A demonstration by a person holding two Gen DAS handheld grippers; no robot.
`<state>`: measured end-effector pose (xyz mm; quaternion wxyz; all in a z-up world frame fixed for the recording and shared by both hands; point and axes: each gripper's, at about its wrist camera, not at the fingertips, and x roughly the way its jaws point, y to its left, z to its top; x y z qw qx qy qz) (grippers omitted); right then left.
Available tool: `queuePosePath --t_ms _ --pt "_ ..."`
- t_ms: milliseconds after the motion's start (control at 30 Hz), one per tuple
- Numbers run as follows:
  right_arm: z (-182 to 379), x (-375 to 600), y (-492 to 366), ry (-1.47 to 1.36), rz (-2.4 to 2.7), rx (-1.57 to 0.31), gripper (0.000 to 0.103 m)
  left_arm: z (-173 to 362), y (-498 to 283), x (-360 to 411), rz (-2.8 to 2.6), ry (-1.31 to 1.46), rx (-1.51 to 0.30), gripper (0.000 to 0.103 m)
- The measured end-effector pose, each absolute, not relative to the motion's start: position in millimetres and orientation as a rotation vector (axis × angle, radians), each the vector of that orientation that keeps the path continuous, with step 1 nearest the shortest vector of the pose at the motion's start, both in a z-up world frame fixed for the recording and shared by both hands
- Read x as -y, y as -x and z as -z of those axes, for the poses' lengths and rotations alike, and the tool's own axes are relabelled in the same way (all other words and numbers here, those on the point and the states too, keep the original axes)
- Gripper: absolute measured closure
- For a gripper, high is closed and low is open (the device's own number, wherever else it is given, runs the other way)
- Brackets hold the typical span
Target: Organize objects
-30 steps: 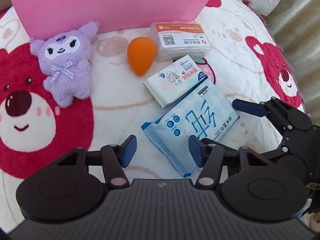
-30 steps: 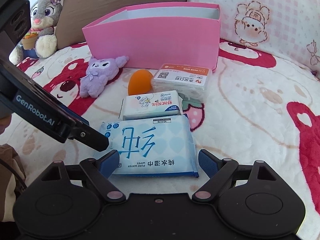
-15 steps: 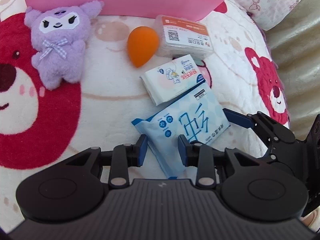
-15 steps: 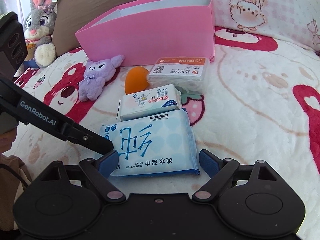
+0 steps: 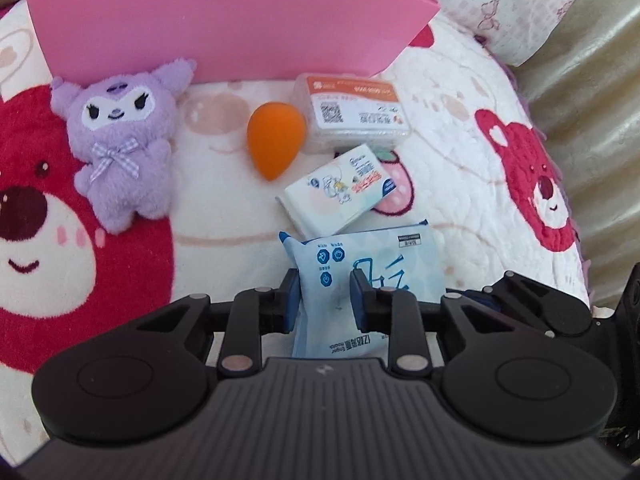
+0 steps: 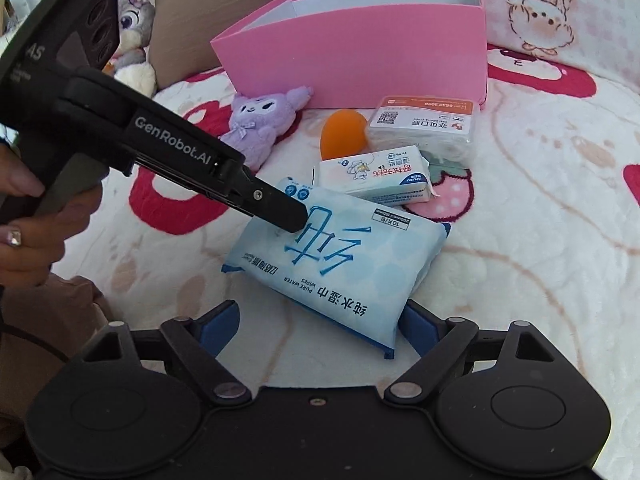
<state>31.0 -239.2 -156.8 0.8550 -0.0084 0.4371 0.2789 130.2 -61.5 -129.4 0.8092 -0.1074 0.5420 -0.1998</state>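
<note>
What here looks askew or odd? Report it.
The wipes pack sits tilted, one end pinched and lifted by the left gripper, its far edge against the tissue pack. Nothing looks spilled or damaged.

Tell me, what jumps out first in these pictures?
The big pink box at the back of the red-bear blanket grabs the eye first. Just before it lie a purple plush and an orange sponge. Nearest, the left hand-held gripper pinches a blue wipes pack.
</note>
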Motion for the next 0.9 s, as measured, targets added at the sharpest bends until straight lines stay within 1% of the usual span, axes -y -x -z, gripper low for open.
queuePosePath --t_ms 200,333,400,467,533,667,900 --pt "154.8 256.4 -41.5 -0.105 -0.533 -0.931 0.016 138.1 -128.9 61.4 0.411 0.226 -1.209 0.078" --pt "155.2 267.8 -46.8 -0.194 -0.519 -0.920 0.016 144.9 -135.1 55.0 0.401 0.350 -1.291 0.078" --pt "157.3 269.4 -47.8 -0.204 -0.502 -0.925 0.023 146.2 -134.9 57.6 0.396 0.340 -1.287 0.078" --pt "157.8 265.9 -48.0 -0.160 -0.472 -0.926 0.036 145.0 -132.5 61.1 0.392 0.320 -1.279 0.078" --pt "159.8 263.2 -48.4 -0.119 -0.448 -0.935 0.039 141.3 -130.6 67.6 0.395 0.269 -1.284 0.078" --pt "160.7 263.1 -46.7 -0.106 -0.448 -0.926 0.041 135.9 -128.6 76.1 0.409 0.216 -1.282 0.078" --pt "159.9 256.2 -43.4 -0.080 -0.435 -0.913 0.041 134.3 -127.0 78.0 0.412 0.211 -1.277 0.078"
